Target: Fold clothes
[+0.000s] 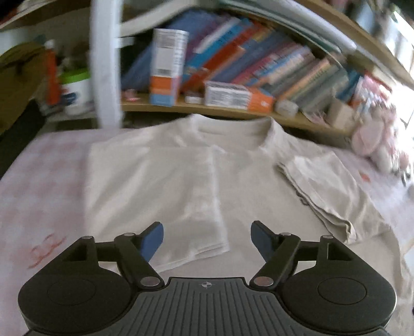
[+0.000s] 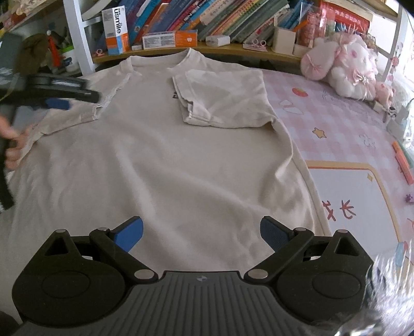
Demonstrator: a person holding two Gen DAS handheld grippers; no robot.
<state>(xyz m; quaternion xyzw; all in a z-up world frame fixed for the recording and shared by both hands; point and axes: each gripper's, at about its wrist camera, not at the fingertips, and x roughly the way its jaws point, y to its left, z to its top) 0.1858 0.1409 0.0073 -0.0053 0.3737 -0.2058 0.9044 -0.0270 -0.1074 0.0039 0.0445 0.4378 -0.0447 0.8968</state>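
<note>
I have the left hand-held gripper [image 1: 207, 240] spread wide with nothing between its blue pads; it hangs just above the near part of the t-shirt [image 1: 245, 186]. The cream shirt lies flat ahead of it on the pink checked bed sheet [image 1: 38, 186], collar away from me. Straight ahead of the left hand-held gripper the left sleeve [image 1: 181, 196] is folded inward onto the chest, its hem just beyond the pads. Ahead and to the right, the other sleeve [image 1: 320, 191] is also folded inward onto the body.

My right hand-held gripper [image 2: 201, 236] is likewise wide and holds nothing, poised over the lower body of the t-shirt [image 2: 168, 155]. Far ahead of it the right sleeve [image 2: 222, 98] lies doubled over on the chest. Off to its left I see the left hand-held gripper [image 2: 59, 100] from the side above the left sleeve [image 2: 85, 103], with a hand [image 2: 13, 144] on its grip. Beyond the collar stands a shelf of books [image 2: 207, 18], and ahead to the right a pink plush toy [image 2: 344, 67] sits on the bed.
</note>
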